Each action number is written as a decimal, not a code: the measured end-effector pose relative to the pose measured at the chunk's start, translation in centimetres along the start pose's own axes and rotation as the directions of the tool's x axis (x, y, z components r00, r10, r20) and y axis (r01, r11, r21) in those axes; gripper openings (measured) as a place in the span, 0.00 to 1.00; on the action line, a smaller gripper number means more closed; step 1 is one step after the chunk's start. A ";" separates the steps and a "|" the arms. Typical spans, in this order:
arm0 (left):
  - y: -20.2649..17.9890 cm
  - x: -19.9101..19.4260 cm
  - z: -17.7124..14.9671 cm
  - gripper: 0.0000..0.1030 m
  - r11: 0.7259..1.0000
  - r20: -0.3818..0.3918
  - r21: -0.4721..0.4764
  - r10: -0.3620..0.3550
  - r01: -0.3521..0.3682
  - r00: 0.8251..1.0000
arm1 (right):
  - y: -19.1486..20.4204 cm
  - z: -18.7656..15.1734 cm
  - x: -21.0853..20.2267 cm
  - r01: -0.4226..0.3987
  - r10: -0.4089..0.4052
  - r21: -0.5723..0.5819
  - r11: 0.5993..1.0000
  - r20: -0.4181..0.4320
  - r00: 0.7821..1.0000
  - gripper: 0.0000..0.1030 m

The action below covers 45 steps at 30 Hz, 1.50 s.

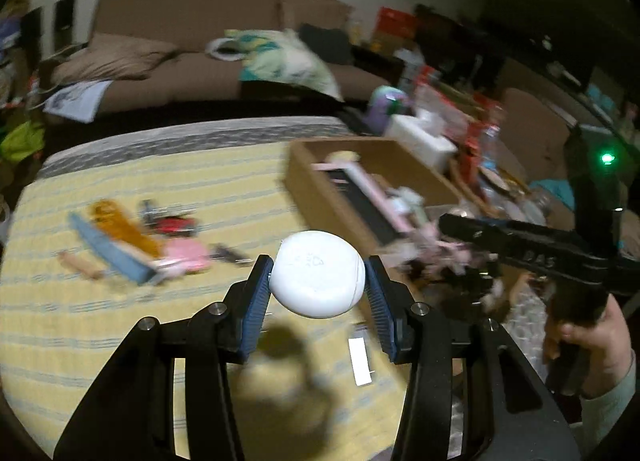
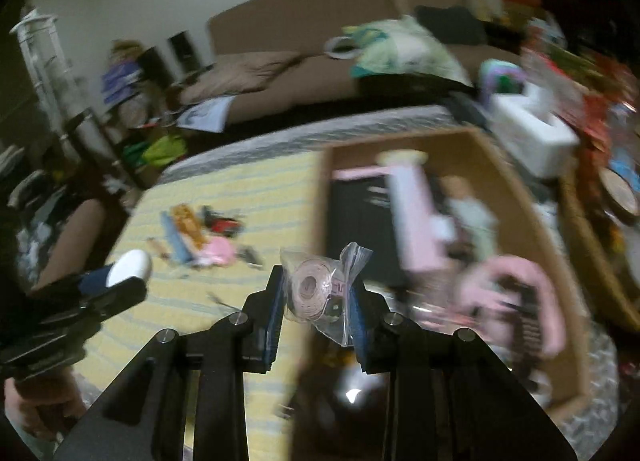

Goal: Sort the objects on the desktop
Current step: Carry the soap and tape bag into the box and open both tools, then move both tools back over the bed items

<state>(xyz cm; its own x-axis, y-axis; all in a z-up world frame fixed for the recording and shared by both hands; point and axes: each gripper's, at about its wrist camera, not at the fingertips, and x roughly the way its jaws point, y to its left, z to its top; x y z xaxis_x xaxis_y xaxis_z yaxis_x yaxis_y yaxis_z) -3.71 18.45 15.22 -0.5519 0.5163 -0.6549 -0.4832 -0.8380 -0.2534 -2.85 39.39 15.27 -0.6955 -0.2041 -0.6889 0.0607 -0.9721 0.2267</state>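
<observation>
My left gripper (image 1: 318,281) is shut on a round white case (image 1: 319,273), held above the yellow striped cloth (image 1: 120,313). The same white case (image 2: 130,269) shows at the left of the right wrist view. My right gripper (image 2: 316,293) is shut on a clear plastic bag with a tape roll (image 2: 316,289) inside, held over the near edge of the cardboard box (image 2: 516,197). That box (image 1: 320,197) holds pink items and a black pad. Loose items (image 1: 132,245) lie on the cloth: a blue strip, an orange piece, something pink, red and dark bits.
A small white card (image 1: 359,361) lies on the cloth near me. A white tissue box (image 1: 424,137) and cluttered goods stand beyond the cardboard box. A brown sofa (image 1: 192,33) runs along the back. A person's hand (image 1: 588,345) grips the right tool.
</observation>
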 end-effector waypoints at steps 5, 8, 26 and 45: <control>-7.4 4.8 -0.3 0.43 0.997 -0.056 0.063 -0.049 0.053 0.997 | -5.6 -1.8 -0.6 0.077 -0.075 0.035 0.996 -0.054 0.996 0.28; -10.3 7.4 -0.9 0.43 0.993 -0.078 0.108 -0.031 0.039 0.997 | -7.3 -2.6 0.0 0.085 -0.081 0.041 0.996 -0.083 0.993 0.28; -5.4 4.7 0.0 0.59 0.999 -0.031 0.020 0.045 -0.044 0.999 | -8.3 -1.3 -3.1 0.022 -0.022 0.114 0.993 -0.002 1.000 0.57; 19.2 -8.2 -6.4 0.71 0.896 -0.034 -0.238 0.379 -0.375 0.925 | 11.0 -0.1 3.4 -0.183 0.178 -0.114 0.976 -0.053 0.983 0.75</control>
<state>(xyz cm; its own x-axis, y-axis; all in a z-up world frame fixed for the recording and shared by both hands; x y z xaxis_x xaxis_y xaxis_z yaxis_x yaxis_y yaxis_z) -4.07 -2.99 11.14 -0.6706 0.1544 -0.7256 -0.0643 -0.9865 -0.1506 -4.52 27.97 15.36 -0.6346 -0.3795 -0.6733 0.2683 -0.9251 0.2685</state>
